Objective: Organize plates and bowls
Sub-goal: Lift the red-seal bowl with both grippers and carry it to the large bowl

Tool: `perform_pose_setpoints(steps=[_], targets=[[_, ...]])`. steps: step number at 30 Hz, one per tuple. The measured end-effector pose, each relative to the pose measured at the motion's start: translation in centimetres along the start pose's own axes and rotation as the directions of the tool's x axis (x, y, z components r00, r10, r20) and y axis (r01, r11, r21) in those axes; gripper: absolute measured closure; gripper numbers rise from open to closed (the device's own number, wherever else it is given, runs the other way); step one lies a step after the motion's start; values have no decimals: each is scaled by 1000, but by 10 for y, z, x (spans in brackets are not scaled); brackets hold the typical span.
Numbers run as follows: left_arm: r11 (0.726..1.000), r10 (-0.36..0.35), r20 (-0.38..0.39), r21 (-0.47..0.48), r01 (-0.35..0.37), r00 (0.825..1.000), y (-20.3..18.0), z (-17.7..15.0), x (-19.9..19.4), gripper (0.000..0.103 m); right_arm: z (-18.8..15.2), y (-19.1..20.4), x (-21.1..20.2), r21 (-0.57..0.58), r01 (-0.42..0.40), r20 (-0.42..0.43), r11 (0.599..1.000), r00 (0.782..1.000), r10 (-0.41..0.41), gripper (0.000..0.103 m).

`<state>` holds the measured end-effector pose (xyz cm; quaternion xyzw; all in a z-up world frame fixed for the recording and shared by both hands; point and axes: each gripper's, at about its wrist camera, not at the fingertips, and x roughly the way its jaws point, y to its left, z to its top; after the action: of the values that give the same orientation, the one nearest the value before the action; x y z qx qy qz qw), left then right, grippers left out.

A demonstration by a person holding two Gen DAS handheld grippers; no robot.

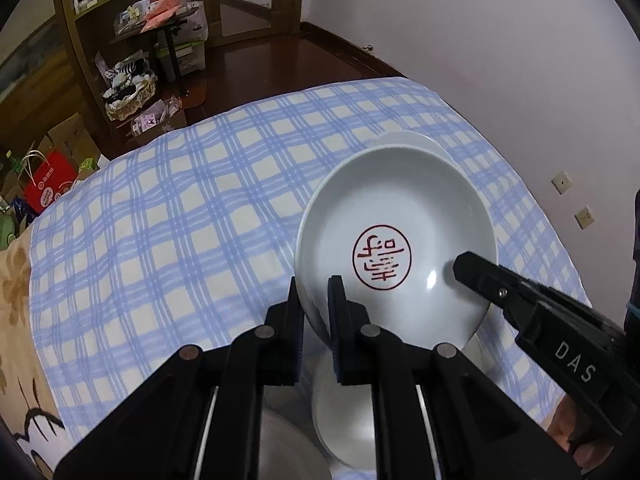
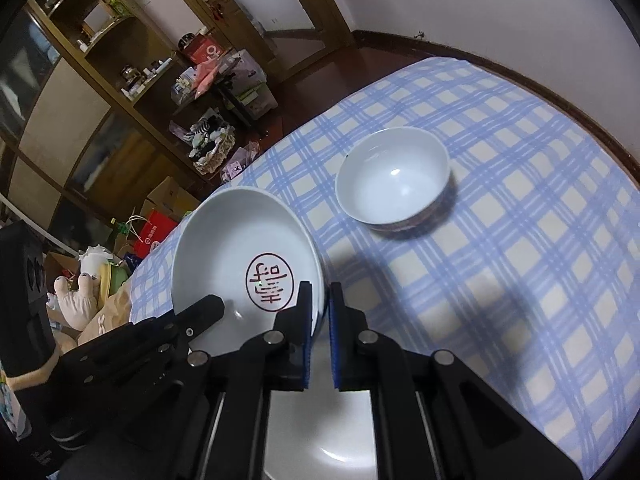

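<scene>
Left wrist: left gripper (image 1: 316,300) clenched on the near-left rim of the white dish (image 1: 394,248) with the red seal mark; dish is tilted, held above the blue checked cloth (image 1: 180,208). Right gripper (image 1: 464,266) pinches its opposite rim. Another white plate (image 1: 348,432) lies below.

Right wrist: right gripper (image 2: 320,304) clamped on the dish (image 2: 240,248) rim, left gripper (image 2: 212,306) gripping the other side. Empty white bowl (image 2: 394,178) sits upright on the cloth (image 2: 520,240), apart from the dish. Plate (image 2: 320,440) underneath.
</scene>
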<state>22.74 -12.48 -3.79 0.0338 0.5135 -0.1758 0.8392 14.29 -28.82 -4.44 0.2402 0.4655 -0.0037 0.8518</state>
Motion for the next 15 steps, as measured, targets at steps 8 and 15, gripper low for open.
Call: perform_pose_setpoints(steps=[8, 15], targets=[[1000, -6, 6, -31, 6, 1000, -11, -36, -20, 91, -27, -4, -30, -25, 15, 3, 1000, 1000, -15, 95], [999, -7, -21, -34, 6, 1000, -22, -63, -21, 91, -54, -12, -41, -42, 29, -22, 999, 999, -30, 95]])
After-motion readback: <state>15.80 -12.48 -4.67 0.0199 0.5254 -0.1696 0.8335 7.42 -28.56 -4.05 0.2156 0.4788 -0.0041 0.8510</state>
